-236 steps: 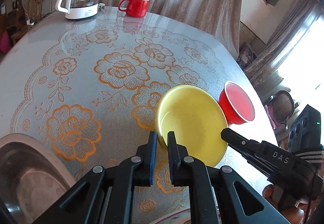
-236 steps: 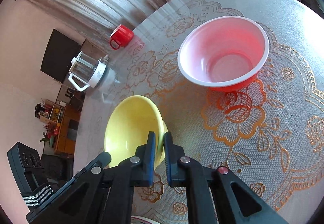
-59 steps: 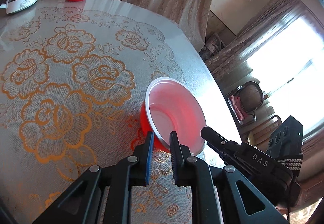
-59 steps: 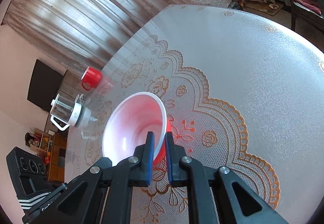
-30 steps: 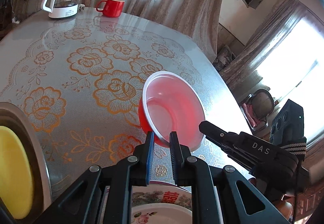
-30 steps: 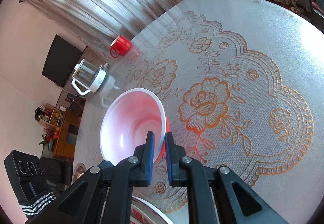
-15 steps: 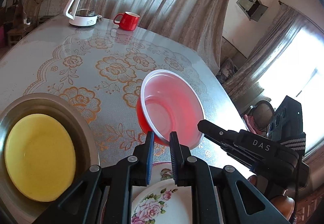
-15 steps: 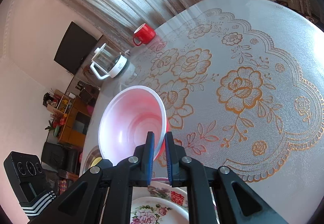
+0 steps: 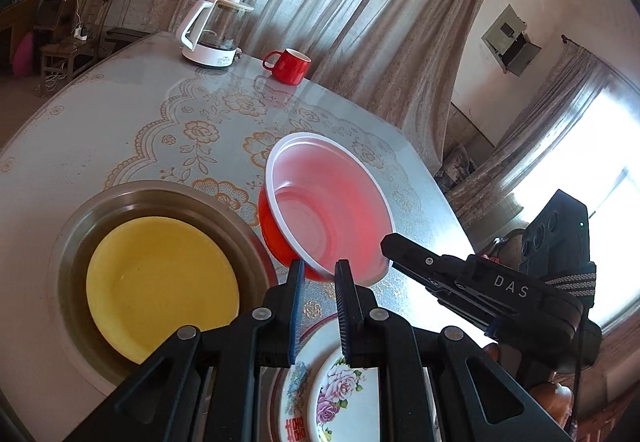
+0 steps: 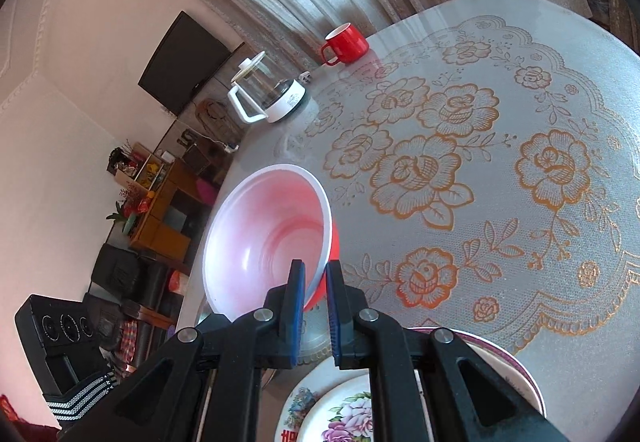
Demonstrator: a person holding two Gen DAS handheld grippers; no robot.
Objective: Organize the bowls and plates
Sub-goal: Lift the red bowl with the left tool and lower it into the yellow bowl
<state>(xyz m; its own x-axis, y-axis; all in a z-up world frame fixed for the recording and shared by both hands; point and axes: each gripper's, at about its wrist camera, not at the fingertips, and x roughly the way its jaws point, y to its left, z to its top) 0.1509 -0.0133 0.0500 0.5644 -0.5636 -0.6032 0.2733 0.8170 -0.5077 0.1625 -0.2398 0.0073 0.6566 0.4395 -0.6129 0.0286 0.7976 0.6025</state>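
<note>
Both sets of tongs are carrying the red bowl (image 9: pixel 328 210) back toward the near side of the counter (image 9: pixel 100 114): a second ago only a sliver of the yellow bowl (image 9: pixel 160 282) was showing at the left edge of the left view, and now the whole of it is in sight. The left tongs (image 9: pixel 318 274) are pinching the near rim of the red bowl, pads nearly pressed together on the thin wall. The right tongs (image 10: pixel 314 282) are pinching the rim too, on its right side, jaws almost closed on it. So the red bowl is hanging in the air between the two, tilted, its mouth leaning toward the cameras, clear of the counter.

Moving outward: just left of it, the yellow bowl is sitting inside the wide metal basin (image 9: pixel 72 226). Right under the tongs, at the near edge, the flowered plate (image 9: pixel 344 390) is lying flat. Far across the counter the red mug (image 9: pixel 289 66) and the glass kettle (image 9: pixel 214 34) are standing together, well out of the way.

By my reading, this is the carry step of stacking the bowls. The next move is looking like a swing left over the basin, levelling the red bowl, lowering it into the yellow one, and only then spreading both tongs together so it is not tipping.
</note>
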